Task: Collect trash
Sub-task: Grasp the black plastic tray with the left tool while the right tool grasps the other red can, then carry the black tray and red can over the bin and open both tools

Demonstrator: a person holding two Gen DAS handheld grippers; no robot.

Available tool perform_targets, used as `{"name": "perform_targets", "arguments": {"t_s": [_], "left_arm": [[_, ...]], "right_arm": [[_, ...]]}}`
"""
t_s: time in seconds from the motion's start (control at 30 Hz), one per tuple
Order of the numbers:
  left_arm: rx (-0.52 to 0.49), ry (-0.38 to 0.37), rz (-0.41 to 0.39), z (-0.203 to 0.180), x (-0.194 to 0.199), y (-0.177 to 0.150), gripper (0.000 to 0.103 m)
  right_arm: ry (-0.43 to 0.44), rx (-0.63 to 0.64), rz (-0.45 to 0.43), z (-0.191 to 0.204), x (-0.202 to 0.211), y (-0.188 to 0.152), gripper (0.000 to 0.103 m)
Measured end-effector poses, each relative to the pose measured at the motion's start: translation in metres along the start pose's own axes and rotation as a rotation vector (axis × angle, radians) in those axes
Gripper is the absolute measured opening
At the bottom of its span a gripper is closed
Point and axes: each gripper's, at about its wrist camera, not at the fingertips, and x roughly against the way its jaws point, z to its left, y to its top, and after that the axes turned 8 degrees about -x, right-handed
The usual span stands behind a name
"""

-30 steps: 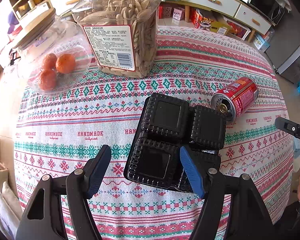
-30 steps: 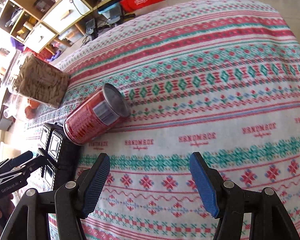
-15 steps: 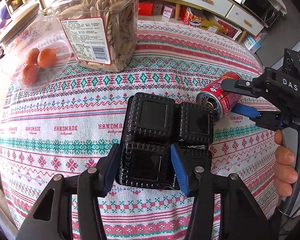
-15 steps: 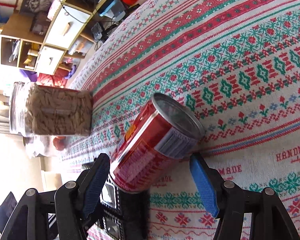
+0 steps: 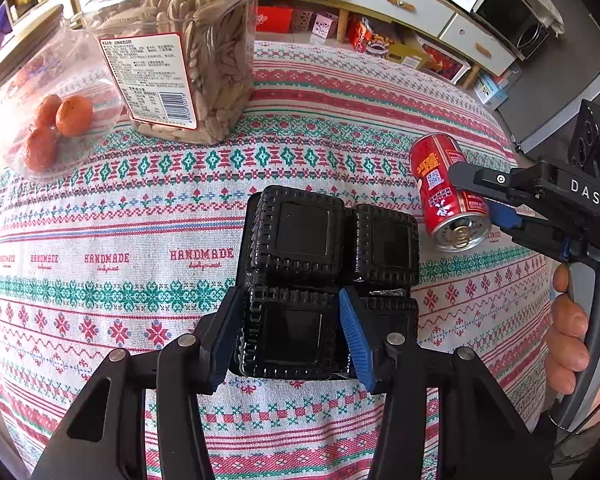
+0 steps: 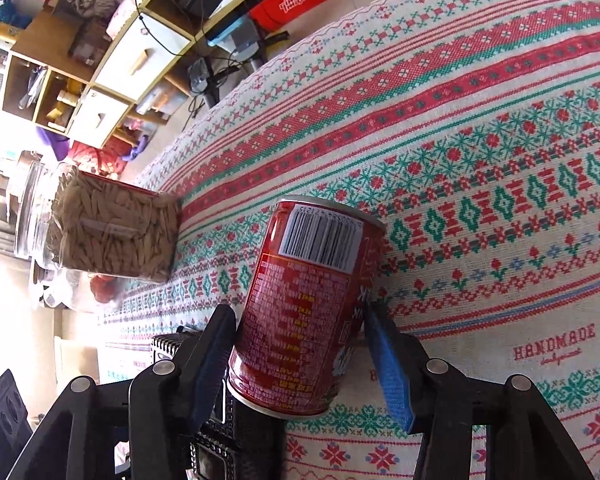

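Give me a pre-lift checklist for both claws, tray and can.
1. Left claw straddles the tray's near cell, jaws just been closing, pads on both sides: ok.
2. Right claw straddles the lying can, jaws just been closing, pads at both sides: ok.
3. Grips firm enough to lift: cannot tell.
4. Can empty: cannot tell.
5. Seed jar stands apart from tray and can: ok.
6. Bin in view: not ok, none visible.
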Motion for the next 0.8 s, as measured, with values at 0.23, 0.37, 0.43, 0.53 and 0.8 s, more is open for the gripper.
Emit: {"name": "perform_targets", "arguments": {"t_s": [0.23,0.37,0.43,0.53,0.8], "left_arm": [[0.024,-0.003,-0.031,-0.012,0.007,-0.005,0.048],[0.031,-0.035,-0.057,-0.023,0.015,-0.009,0.048],[0.029,-0.047,-0.065,-0.029,0.018,-0.011,0.048],[0.015,-0.062,-0.064,-0.044,0.020,-0.016,0.048],[-0.028,-0.088,-0.065,-0.077,0.026,-0.029,0.048]], "right_arm": [[-0.057,0.094,-0.015,0.002,0.021,-0.017,0.057],[-0.075,0.118,-0.015,-0.010,0.038,-0.024,0.054],[-0.074,0.118,-0.008,-0.019,0.044,-0.028,0.053],[-0.075,0.109,0.006,-0.033,0.051,-0.032,0.053],[-0.069,0.091,-0.010,-0.054,0.081,-0.041,0.052]]}}
